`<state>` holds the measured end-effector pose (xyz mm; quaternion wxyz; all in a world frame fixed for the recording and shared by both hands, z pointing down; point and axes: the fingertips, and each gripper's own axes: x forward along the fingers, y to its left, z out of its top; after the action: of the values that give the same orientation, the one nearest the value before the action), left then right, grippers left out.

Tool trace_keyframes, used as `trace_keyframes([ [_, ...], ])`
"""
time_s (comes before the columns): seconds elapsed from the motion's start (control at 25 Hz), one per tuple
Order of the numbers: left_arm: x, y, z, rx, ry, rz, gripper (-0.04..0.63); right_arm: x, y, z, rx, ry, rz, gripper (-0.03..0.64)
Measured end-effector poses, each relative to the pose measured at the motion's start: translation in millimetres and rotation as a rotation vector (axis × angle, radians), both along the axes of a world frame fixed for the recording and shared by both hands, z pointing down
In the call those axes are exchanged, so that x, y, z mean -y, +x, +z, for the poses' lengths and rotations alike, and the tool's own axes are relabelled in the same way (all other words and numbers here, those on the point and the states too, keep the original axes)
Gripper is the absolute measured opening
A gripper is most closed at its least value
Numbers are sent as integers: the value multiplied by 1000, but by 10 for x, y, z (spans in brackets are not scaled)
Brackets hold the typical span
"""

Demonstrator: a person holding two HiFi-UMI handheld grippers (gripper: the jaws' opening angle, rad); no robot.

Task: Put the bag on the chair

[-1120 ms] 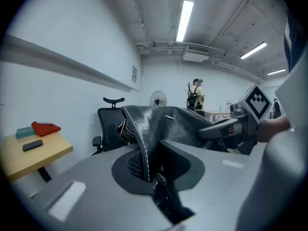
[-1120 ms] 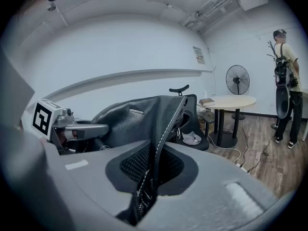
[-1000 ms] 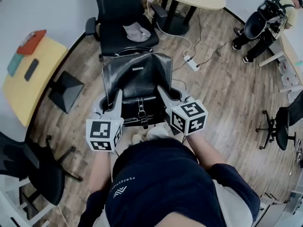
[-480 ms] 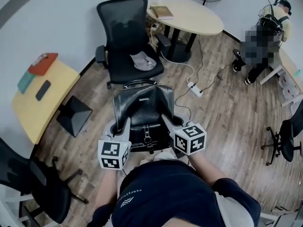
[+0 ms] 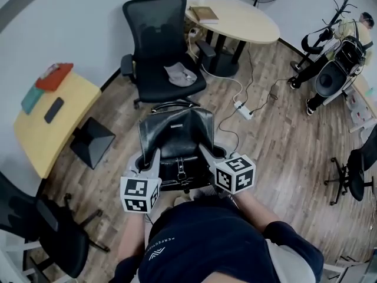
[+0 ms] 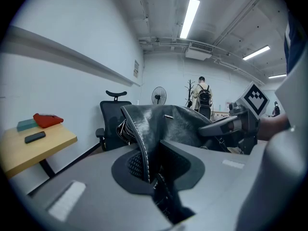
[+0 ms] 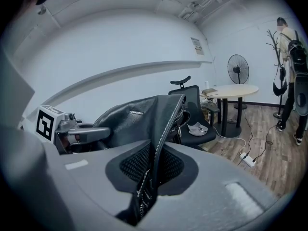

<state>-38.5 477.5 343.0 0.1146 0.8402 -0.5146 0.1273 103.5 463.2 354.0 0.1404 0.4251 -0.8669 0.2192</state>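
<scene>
One glossy black leather bag (image 5: 175,133)

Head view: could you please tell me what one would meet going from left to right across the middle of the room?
desk → bag → power strip → person with backpack. The chair overlaps the bag, so it is left out.

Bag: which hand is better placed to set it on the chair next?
Left, narrowly. The left tongs and right tongs each clamp a side of the bag, so both carry it, but the chair stands ahead, slightly toward the left.
</scene>
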Motion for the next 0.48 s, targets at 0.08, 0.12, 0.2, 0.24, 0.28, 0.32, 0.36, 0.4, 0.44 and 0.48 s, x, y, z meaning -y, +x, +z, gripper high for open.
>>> trace_keyframes([
  [0.08, 18, 1, 53, -2, -12, -6, 60, 25, 0, 52, 0, -17, -7, 34],
  [0.12, 36, 8, 78, -4, -18, -11, 60, 52, 6, 76, -2, -24, -11, 34],
  [0.2, 102, 8, 113, -4, -28, -26, 60, 144, 7, 107, -4, -32, -22, 34],
  [0.24, 153, 2, 123, -3, -32, -37, 60, 210, 1, 116, -3, -36, -29, 34],
  [0.28, 216, -2, 127, -2, -35, -47, 60, 288, -5, 124, -1, -39, -37, 35],
  [0.32, 285, -5, 130, -1, -37, -56, 60, 373, -12, 132, 1, -42, -46, 35],
  [0.36, 357, -7, 133, -1, -38, -64, 60, 461, -18, 139, 2, -44, -55, 35],
  [0.4, 430, -12, 139, -2, -40, -71, 60, 548, -25, 146, 3, -45, -65, 35],
  [0.44, 507, -20, 145, -3, -41, -77, 60, 634, -33, 153, 4, -46, -73, 35],
  [0.48, 592, -30, 150, -3, -42, -84, 58, 723, -43, 161, 6, -47, -79, 35],
])
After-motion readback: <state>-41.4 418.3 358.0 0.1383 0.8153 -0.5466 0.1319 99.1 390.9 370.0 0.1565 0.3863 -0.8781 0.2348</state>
